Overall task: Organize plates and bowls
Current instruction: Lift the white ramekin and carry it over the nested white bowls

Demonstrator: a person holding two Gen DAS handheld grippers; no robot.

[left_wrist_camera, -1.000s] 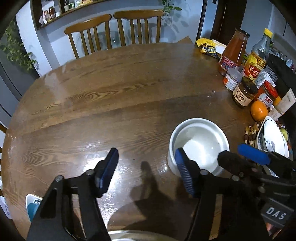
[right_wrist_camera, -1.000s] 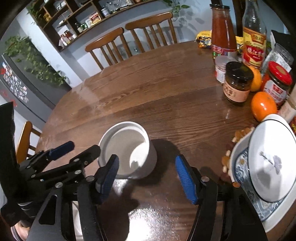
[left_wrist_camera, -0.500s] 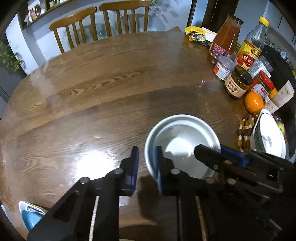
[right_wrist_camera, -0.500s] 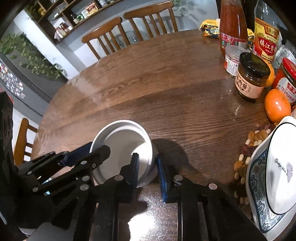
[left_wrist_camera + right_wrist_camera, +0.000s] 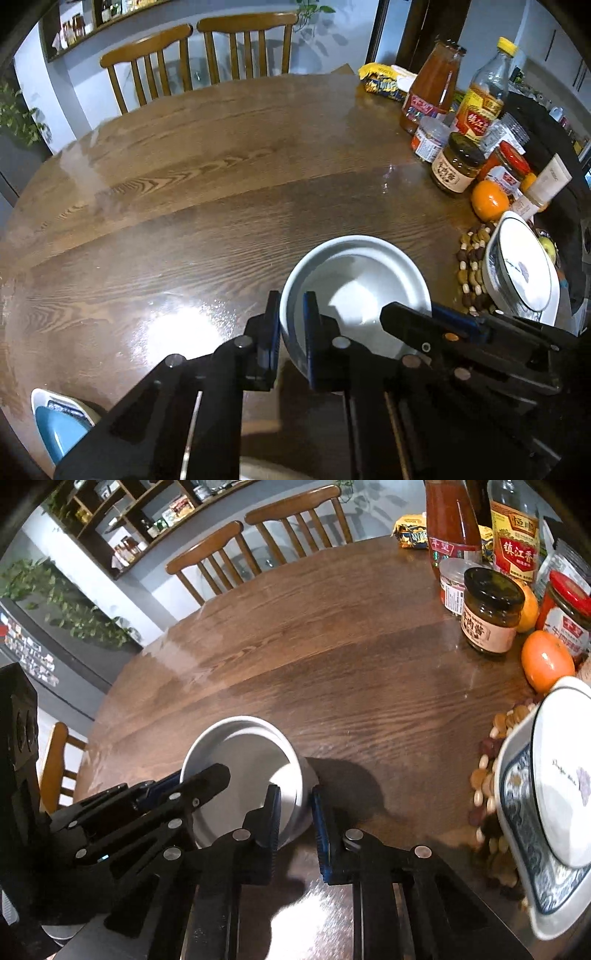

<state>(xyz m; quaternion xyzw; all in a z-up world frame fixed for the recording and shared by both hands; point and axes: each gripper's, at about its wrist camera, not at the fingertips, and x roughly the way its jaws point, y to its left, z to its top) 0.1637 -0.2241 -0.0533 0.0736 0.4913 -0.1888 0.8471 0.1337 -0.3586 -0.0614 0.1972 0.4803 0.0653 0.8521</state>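
Note:
A deep white bowl (image 5: 354, 280) sits near the front of the round wooden table (image 5: 221, 177); it also shows in the right wrist view (image 5: 240, 760). My left gripper (image 5: 291, 328) is shut on the bowl's left rim, one finger inside and one outside. My right gripper (image 5: 295, 812) is shut on the bowl's right rim the same way. A white plate (image 5: 561, 775) rests on a blue-patterned plate (image 5: 517, 812) at the right; the white plate also shows in the left wrist view (image 5: 521, 269).
Jars, sauce bottles (image 5: 432, 92) and oranges (image 5: 546, 661) crowd the table's right side. Loose nuts (image 5: 472, 266) lie beside the plates. A blue-and-white dish (image 5: 59, 421) sits at the front left edge. Two wooden chairs (image 5: 199, 59) stand behind the table.
Both grippers were open beside the bowl a second ago. They closed on its opposite rims and now grip it tightly.

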